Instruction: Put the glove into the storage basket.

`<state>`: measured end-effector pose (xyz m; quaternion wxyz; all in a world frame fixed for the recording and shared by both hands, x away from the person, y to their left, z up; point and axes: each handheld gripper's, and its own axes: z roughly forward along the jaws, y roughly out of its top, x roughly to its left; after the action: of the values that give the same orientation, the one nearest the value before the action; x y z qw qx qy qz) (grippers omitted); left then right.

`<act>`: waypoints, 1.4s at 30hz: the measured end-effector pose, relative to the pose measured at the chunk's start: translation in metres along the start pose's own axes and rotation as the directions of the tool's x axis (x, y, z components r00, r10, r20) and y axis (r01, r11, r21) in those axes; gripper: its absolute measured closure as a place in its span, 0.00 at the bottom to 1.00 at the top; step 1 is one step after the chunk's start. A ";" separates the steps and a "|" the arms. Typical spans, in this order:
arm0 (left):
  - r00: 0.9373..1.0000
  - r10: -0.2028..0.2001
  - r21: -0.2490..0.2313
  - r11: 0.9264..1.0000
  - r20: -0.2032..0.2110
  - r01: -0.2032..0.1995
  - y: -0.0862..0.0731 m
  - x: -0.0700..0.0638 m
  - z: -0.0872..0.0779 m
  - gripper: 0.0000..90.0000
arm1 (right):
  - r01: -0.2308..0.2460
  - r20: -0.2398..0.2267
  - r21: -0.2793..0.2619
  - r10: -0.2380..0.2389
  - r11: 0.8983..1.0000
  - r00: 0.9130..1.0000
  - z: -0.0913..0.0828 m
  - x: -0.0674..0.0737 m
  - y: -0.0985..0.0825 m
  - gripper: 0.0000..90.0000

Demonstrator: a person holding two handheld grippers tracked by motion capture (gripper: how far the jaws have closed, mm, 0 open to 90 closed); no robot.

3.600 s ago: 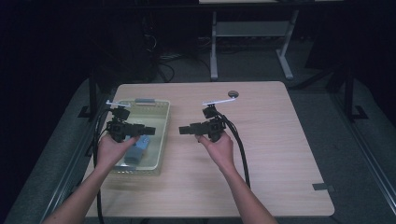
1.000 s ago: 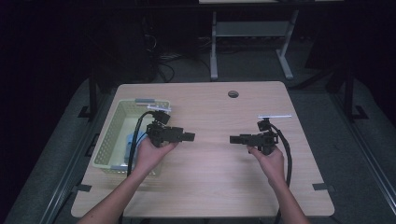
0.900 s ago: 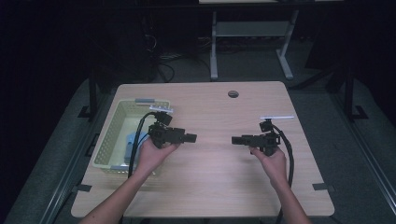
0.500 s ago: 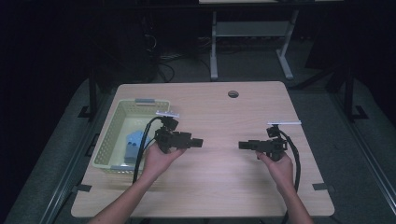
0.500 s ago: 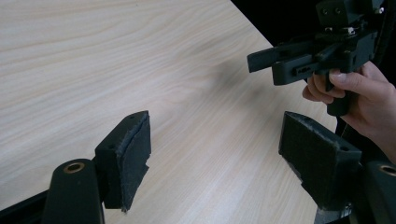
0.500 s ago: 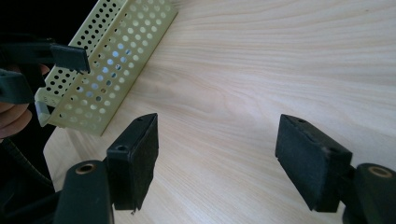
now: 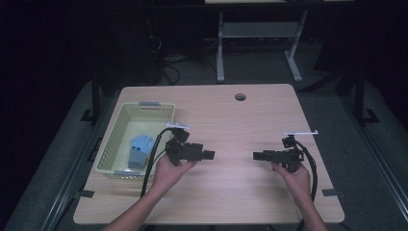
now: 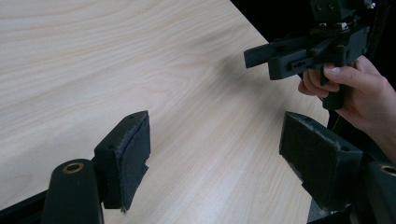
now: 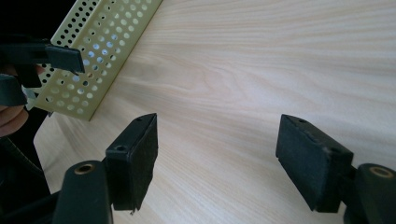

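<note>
Light wooden table (image 7: 231, 120): both arms now sit lower toward the person's edge than 3.6 s ago, when they worked up at the pale green perforated plastic basket (image 7: 120, 125). Bare tabletop lies between and under the two tools.

Basket: it lies just left of the left gripper (image 7: 208, 155), its near wall beside that hand. In the right gripper view the basket's perforated wall (image 9: 95, 51) shows beyond the jaws at upper left.

Light blue blocky object (image 7: 139, 148): it rests inside the basket, left of the left gripper and apart from it. Earlier that gripper was over it in the basket; now it is clear of it.

Left gripper: jaws wide, nothing between them.

Right gripper (image 7: 256, 155): jaws wide, empty, pointed at the left gripper across a gap.

Judgement: blue object delivered; placing appears finished, and both tools have withdrawn to a resting pose.
</note>
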<state>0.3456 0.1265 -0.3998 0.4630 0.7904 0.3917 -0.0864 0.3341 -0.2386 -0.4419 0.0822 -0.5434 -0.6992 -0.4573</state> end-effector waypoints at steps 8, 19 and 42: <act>1.000 0.018 -0.006 1.000 0.011 -0.018 -0.010 -0.007 0.007 0.27 | -0.004 0.010 0.009 0.004 1.000 1.000 -0.008 -0.009 -0.010 0.32; 0.999 0.024 0.003 1.000 0.042 -0.024 -0.030 -0.012 0.015 0.27 | -0.027 -0.005 -0.012 0.027 1.000 1.000 -0.018 -0.020 -0.027 0.32; 0.995 0.080 -0.003 0.997 0.063 -0.080 -0.078 -0.020 0.014 0.27 | 0.029 0.018 -0.022 -0.028 0.999 0.999 -0.031 -0.010 -0.058 0.30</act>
<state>0.2808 0.1250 -0.4496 0.4782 0.8024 0.3449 -0.0927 0.2772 -0.2674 -0.4623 0.0635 -0.5383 -0.7024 -0.4614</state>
